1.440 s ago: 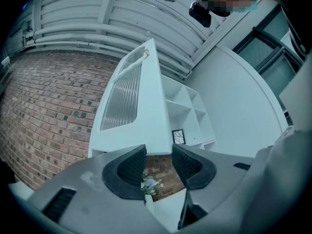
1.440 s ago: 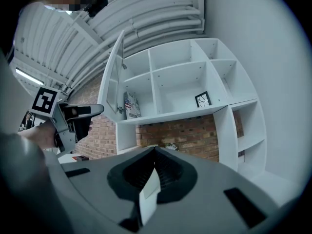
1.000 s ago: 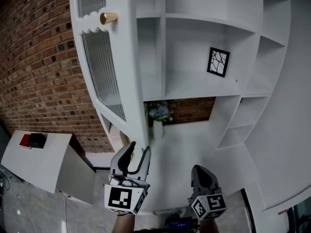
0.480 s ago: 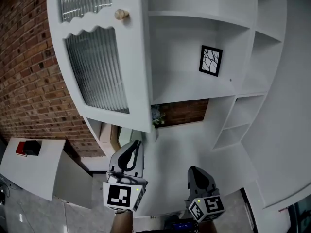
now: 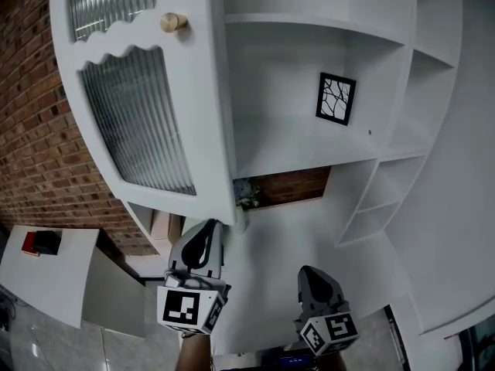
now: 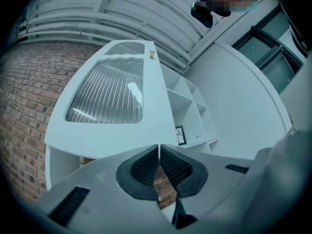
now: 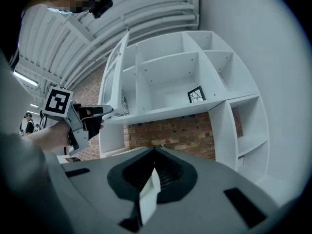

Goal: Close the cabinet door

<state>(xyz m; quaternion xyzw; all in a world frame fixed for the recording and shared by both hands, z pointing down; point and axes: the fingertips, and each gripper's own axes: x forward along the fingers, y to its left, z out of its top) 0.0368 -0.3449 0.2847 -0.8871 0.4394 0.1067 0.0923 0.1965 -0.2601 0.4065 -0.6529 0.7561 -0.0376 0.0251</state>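
Note:
The white cabinet door [image 5: 147, 114] with ribbed glass panes and a brass knob [image 5: 173, 22] stands partly open, its face turned toward me. My left gripper [image 5: 210, 232] is shut with nothing in it, and its tips sit at the door's lower free corner. In the left gripper view the door [image 6: 109, 96] fills the upper left above the shut left gripper [image 6: 159, 149]. The right gripper view shows the door [image 7: 118, 67] almost edge-on, with the left gripper [image 7: 108, 112] at its bottom. My right gripper [image 5: 313, 275] hangs shut below the shelves, touching nothing.
Open white shelves [image 5: 309, 145] lie behind the door, holding a small black-framed picture [image 5: 336, 98]. A plant [image 5: 246, 195] sits under the lower shelf against brick. A brick wall [image 5: 31, 130] runs along the left. A white table [image 5: 54, 277] carries a red and black item [image 5: 39, 243].
The door has swung round and shows much more of its glass face. My left gripper has stayed at its lower corner and followed it. The right gripper has hardly moved.

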